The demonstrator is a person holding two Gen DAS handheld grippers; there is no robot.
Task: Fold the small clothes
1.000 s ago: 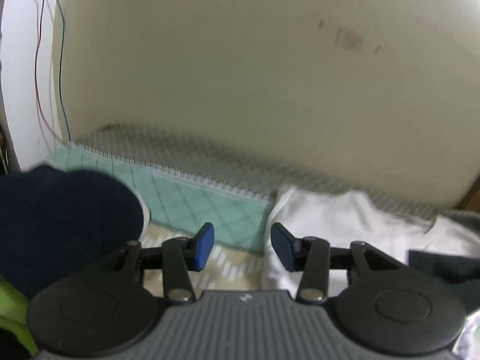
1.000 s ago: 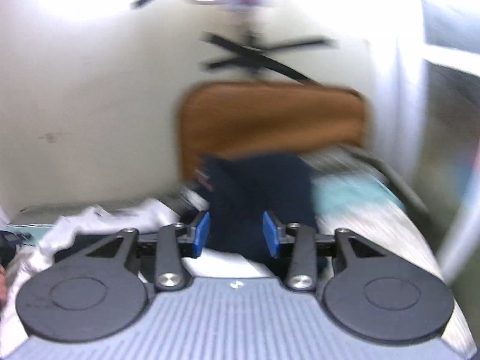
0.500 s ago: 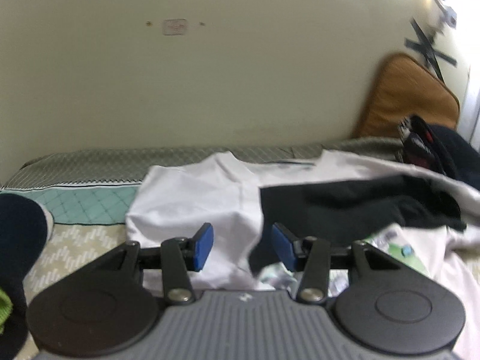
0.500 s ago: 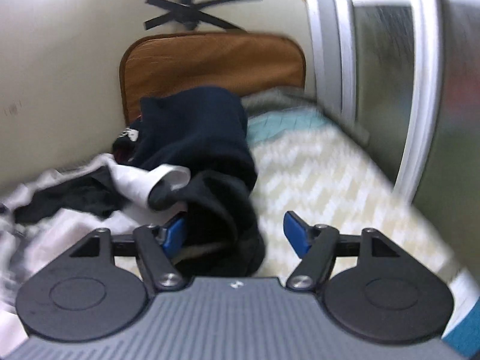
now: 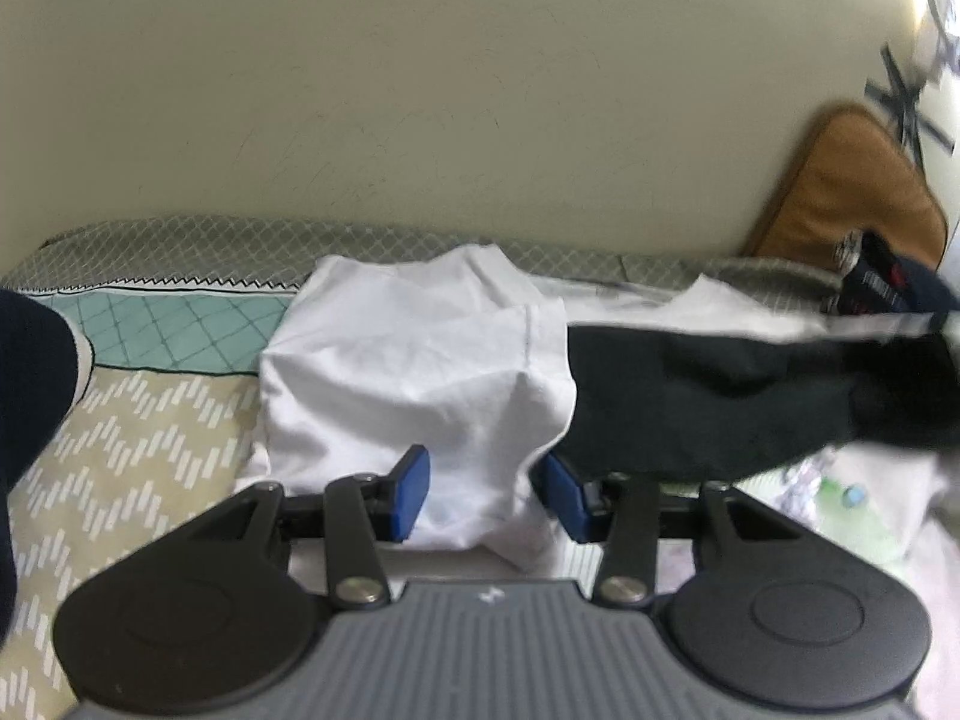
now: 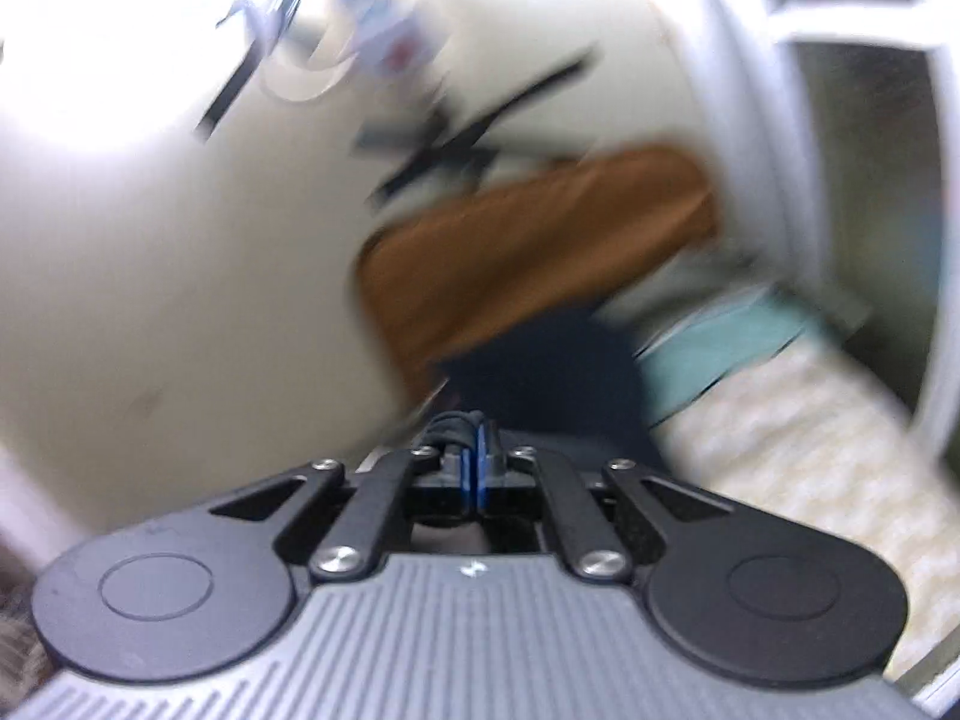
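Observation:
A pile of small clothes lies on the bed. In the left wrist view a white T-shirt [image 5: 414, 372] sits in front, with a black garment [image 5: 720, 402] stretched to its right. My left gripper [image 5: 483, 495] is open, its blue pads either side of the white shirt's near edge. In the blurred right wrist view my right gripper [image 6: 474, 468] is shut on a fold of dark navy cloth [image 6: 540, 372], held above the bed.
A brown cushion [image 5: 846, 192] leans on the cream wall at the right; it also shows in the right wrist view [image 6: 528, 240]. The bedspread [image 5: 138, 432] has teal and beige patterns. A dark navy item [image 5: 30, 396] sits at far left. A white door frame [image 6: 750, 150] stands at right.
My right gripper has closed on the dark navy cloth and lifted, tilting upward. My left gripper has moved closer to the white shirt; the black garment is now pulled taut to the right.

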